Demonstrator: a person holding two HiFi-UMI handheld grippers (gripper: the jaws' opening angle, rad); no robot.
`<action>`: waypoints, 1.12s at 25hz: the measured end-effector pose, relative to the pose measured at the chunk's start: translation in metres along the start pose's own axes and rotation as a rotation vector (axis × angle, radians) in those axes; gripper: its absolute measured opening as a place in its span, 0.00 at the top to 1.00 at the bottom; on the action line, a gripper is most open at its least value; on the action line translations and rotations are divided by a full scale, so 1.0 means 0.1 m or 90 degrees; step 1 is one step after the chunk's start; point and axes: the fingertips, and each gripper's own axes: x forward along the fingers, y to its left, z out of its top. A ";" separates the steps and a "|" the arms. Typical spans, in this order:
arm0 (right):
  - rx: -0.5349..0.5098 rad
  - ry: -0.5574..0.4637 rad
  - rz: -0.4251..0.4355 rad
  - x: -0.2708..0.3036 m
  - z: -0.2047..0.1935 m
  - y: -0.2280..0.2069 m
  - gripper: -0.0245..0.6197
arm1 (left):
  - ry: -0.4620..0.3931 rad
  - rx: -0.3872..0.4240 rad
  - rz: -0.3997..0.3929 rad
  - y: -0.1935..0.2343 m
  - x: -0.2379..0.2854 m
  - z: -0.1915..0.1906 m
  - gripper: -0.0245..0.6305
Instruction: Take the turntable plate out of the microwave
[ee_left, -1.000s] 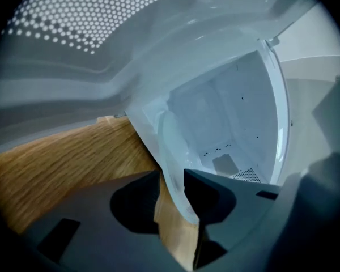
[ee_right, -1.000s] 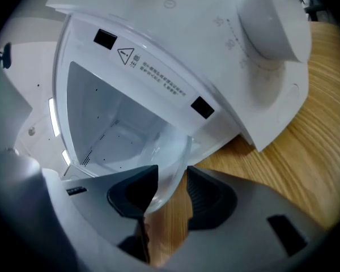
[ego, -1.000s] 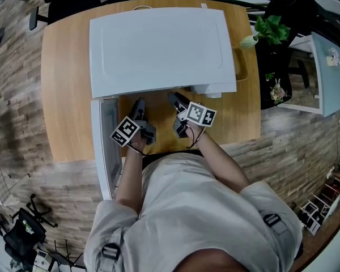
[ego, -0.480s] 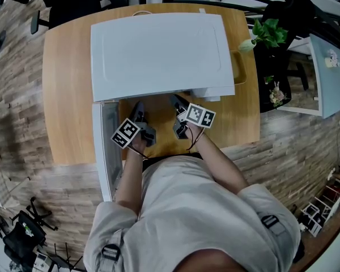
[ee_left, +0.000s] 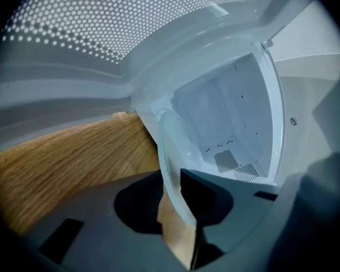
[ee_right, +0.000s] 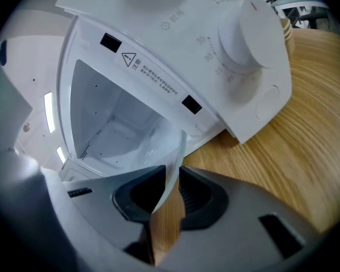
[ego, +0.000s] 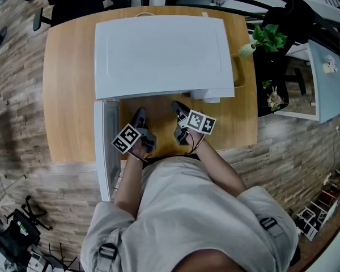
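Observation:
A white microwave (ego: 164, 50) stands on a round wooden table (ego: 68, 95), its door (ego: 106, 146) swung open to the left. The clear glass turntable plate (ee_left: 171, 157) stands out of the cavity mouth, over the wood. My left gripper (ee_left: 174, 186) is shut on the plate's rim, which runs between its dark pads. My right gripper (ee_right: 171, 180) is shut on the plate (ee_right: 173, 157) at its other side. In the head view both grippers, left (ego: 140, 113) and right (ego: 175, 104), sit side by side just under the microwave's front edge; the glass itself does not show there.
The microwave's round dial (ee_right: 246, 35) and control panel are to the right of the cavity. A potted plant (ego: 269, 33) stands beyond the table's right edge. Office chairs (ego: 22, 231) stand on the wood floor around the table. The person stands close to the table's near edge.
Both grippers have kept their place at the microwave's mouth. The head view has shifted slightly, nothing else visibly moved.

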 end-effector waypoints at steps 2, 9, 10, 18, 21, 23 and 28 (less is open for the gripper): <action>0.001 -0.004 0.004 -0.05 0.00 0.02 0.84 | -0.001 0.001 -0.006 -0.02 -0.03 -0.02 0.80; 0.001 0.006 0.009 -0.15 -0.10 0.04 0.84 | 0.009 0.009 -0.008 -0.04 -0.13 -0.06 0.80; 0.002 0.007 0.011 -0.16 -0.11 0.04 0.84 | 0.011 0.011 -0.010 -0.04 -0.14 -0.06 0.80; -0.008 0.016 0.024 -0.17 -0.11 0.04 0.84 | 0.028 0.025 -0.013 -0.05 -0.17 -0.09 0.80; -0.031 0.021 0.023 -0.18 -0.11 0.04 0.83 | 0.030 0.024 -0.011 -0.05 -0.19 -0.12 0.80; -0.036 0.019 0.023 -0.18 -0.09 0.03 0.83 | 0.035 0.025 -0.011 -0.05 -0.20 -0.16 0.80; -0.056 0.012 0.009 -0.21 -0.02 -0.01 0.84 | 0.050 0.023 -0.013 -0.04 -0.21 -0.23 0.79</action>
